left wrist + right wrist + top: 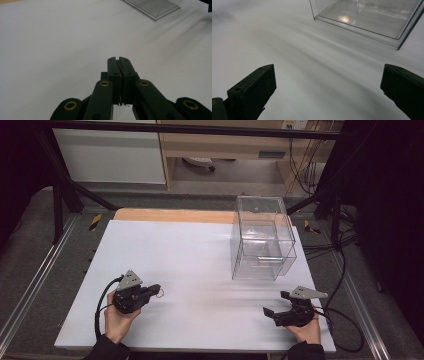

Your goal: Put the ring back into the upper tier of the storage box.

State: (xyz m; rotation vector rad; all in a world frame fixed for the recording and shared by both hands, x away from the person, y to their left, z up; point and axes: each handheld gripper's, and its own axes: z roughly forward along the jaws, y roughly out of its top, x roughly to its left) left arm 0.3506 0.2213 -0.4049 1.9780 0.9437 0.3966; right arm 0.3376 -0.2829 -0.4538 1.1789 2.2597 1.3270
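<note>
On the bare white worktop [190, 265], the clear box [262, 240] ahead of your wide-open right gripper [276, 304] looks light, rigid, slippery and crackable, so pinch one thin wall near its rim, your left gripper [156, 290] being shut on nothing.

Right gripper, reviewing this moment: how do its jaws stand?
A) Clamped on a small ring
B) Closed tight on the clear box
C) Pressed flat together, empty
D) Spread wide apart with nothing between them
D: in the right gripper view the two black jaws of the right gripper stand far apart over the bare white table, with the clear box lying well beyond them, untouched.
</note>
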